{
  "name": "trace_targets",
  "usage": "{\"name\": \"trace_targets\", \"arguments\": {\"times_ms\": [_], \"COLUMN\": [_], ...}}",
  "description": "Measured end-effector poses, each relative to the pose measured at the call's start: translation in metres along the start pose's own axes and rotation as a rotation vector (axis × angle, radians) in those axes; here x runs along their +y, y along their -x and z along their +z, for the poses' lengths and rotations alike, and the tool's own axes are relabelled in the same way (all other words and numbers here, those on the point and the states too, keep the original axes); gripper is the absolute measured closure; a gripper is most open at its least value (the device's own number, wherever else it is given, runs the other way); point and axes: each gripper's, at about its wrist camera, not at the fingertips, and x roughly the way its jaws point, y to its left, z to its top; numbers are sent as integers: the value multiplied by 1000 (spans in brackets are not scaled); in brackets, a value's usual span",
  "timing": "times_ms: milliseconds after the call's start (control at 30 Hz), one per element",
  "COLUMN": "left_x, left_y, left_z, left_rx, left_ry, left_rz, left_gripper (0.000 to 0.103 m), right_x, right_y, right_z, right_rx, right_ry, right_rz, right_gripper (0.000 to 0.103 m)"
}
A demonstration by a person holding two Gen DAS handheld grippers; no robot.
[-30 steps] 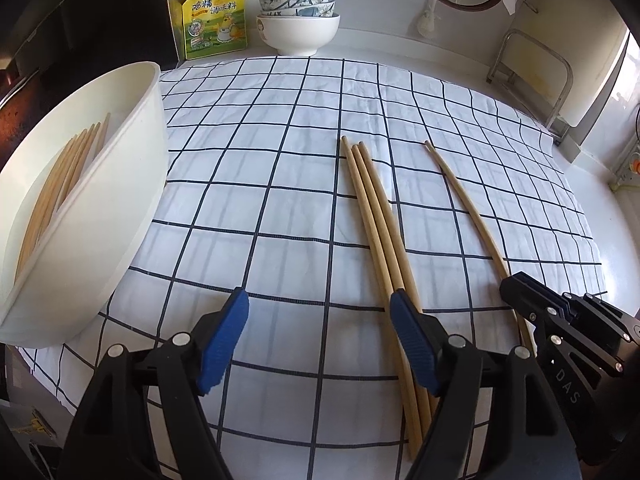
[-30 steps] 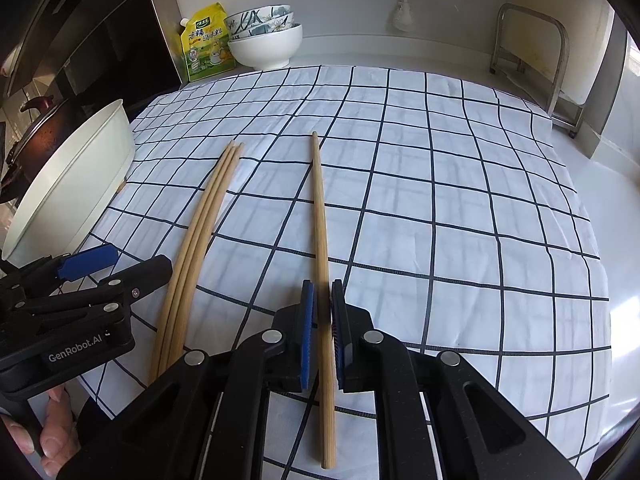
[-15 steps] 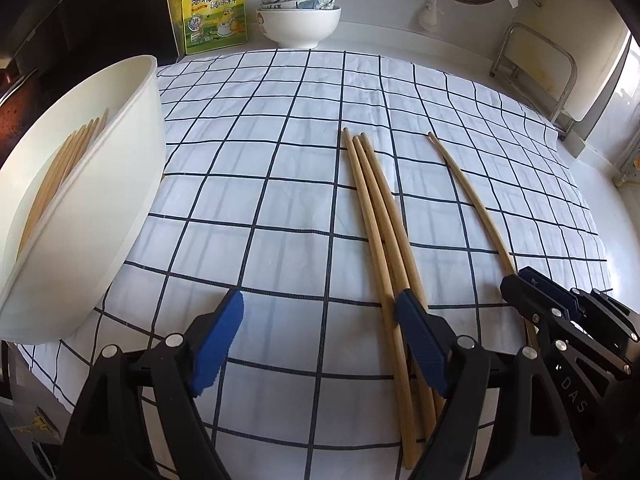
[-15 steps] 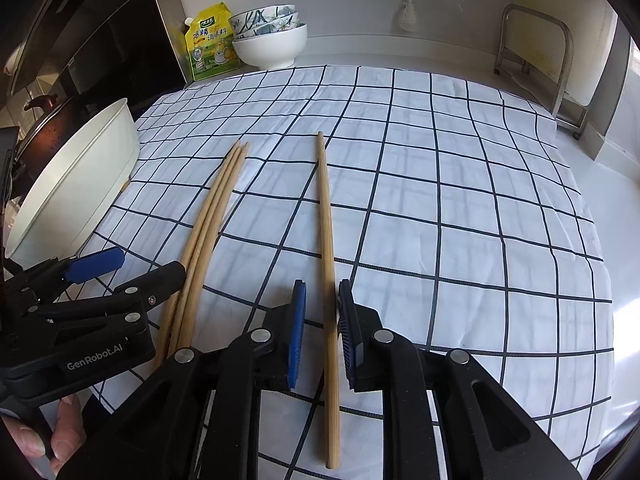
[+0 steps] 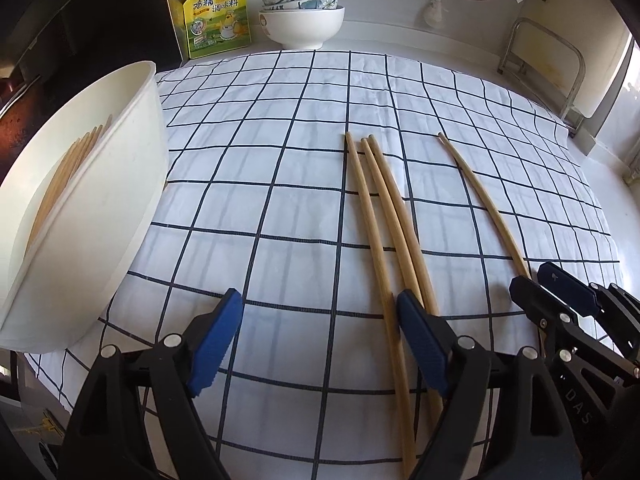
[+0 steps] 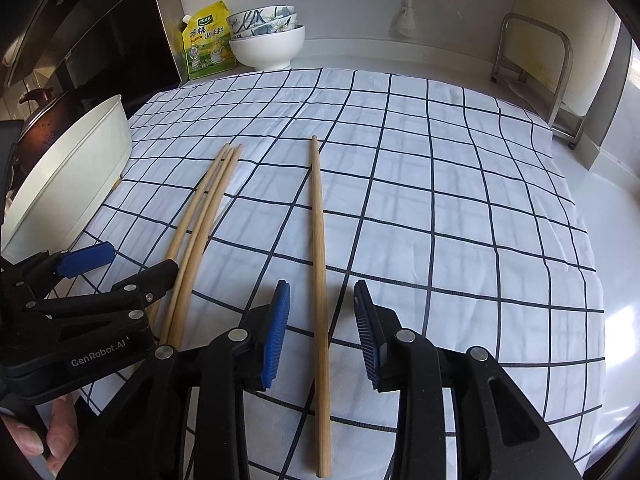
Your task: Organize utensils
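Around lone chopstick (image 6: 320, 240), right fingers (image 6: 276, 336) opening, clear.

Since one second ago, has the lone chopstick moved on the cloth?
No. The lone chopstick lies on the same cloth grid lines; only the right gripper jaws have just been opening around it.

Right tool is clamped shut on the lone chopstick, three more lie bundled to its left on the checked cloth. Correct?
Not quite. The right tool is open: its jaws have just been opening, and the lone chopstick lies between the pads on the checked cloth, untouched, as the right wrist view shows. The rest holds: the three bundled chopsticks lie to its left.
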Motion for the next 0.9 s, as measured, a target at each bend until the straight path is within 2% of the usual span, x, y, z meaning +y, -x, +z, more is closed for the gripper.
{"name": "trace_targets", "arguments": {"times_ms": [133,200,233,267,300,367,667,900], "left_x": [-6,-10,-12,-13,-13,-13,5,19], "left_y": [2,4,5,6,6,7,13,43], "left_z": [0,-1,-1,-1,-1,-1,-1,10], "left_rx": [-10,-14,-13,-12,-9,2,37,-21], "left_ry": [-20,-34,-41,-45,-49,-50,-15,3], "left_rz": [-14,-24,-28,-33,-39,-48,-110,-172], "left_gripper": [48,60,70,77,80,94,96,96], "right_x": [5,6,7,8,7,5,-2,12], "right_y": [-1,-1,-1,0,0,0,10,26], "right_z": [-1,-1,-1,-2,-2,-2,1,10], "right_rx": [-9,-9,-9,-8,-9,-10,-21,-63], "right_ry": [36,44,49,54,52,31,-60,-100], "right_rz": [-38,-33,-34,-37,-36,-14,61,93], "right_gripper": [72,79,85,96,97,97,97,97]}}
